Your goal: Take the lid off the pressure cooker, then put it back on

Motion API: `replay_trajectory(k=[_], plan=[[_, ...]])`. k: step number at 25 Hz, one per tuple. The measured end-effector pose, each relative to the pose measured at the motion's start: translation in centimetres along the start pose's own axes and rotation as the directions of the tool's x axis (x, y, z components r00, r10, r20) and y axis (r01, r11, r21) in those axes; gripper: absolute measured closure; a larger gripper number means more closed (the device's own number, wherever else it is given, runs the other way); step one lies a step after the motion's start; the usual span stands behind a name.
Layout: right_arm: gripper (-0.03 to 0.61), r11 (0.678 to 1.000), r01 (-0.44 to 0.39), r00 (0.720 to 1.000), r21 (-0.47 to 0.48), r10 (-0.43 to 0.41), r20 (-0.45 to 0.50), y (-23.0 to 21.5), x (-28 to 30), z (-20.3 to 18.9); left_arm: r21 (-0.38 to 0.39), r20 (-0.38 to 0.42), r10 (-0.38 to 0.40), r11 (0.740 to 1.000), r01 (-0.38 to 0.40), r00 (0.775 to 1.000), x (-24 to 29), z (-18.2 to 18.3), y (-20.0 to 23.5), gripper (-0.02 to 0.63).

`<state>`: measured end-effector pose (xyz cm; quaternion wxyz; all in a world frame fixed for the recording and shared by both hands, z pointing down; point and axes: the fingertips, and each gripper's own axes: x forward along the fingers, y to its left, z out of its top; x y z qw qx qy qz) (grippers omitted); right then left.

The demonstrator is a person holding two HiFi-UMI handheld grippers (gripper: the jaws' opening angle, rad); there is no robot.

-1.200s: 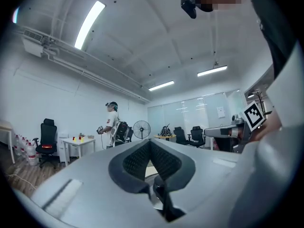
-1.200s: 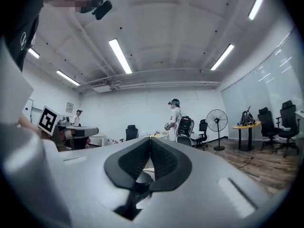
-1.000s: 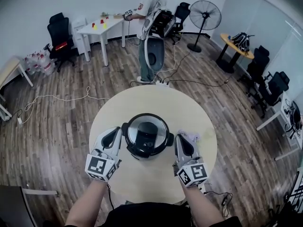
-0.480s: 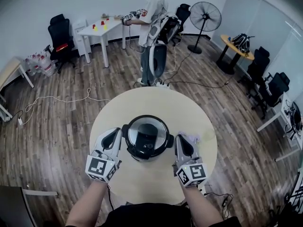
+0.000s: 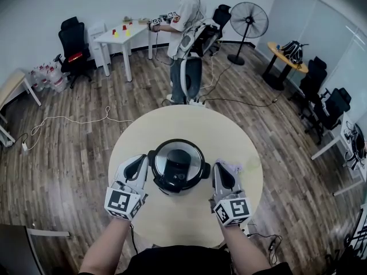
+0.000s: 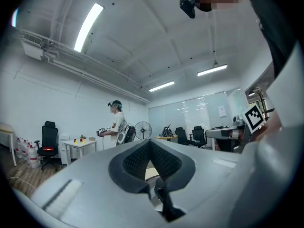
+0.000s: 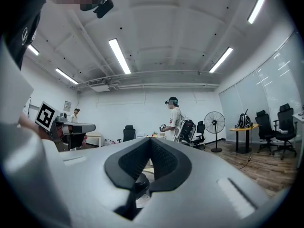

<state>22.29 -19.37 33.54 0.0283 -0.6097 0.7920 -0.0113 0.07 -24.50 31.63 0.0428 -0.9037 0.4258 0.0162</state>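
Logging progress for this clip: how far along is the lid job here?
Done: nothing that shows; the lid sits on the pressure cooker on the round table, which fits either unstarted or finished. In hand: nothing; the left tool and right tool are shut and empty, one each side of the cooker. Left: if unstarted, lifting the lid off and putting it back.

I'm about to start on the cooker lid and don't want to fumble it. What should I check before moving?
1. Lid seated on the pressure cooker: ok.
2. Left gripper open for a grasp: not ok; jaws shut, empty, beside the cooker.
3. Right gripper open: not ok; jaws shut, empty.
4. Bare table to set the lid down: ok.
5. Lid unlocked: cannot tell.
6. Bystander clear of the table: ok.
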Motion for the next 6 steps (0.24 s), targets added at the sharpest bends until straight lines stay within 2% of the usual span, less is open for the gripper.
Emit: replay_trajectory(k=[6], plan=[[0.572,1.0,0.002,1.0,-0.002,-0.002,-0.001,0.08,-0.18,0.17,-0.001,-0.004,0.003,1.0,-0.003,1.0,-0.28,0.04,0.0,0.614]])
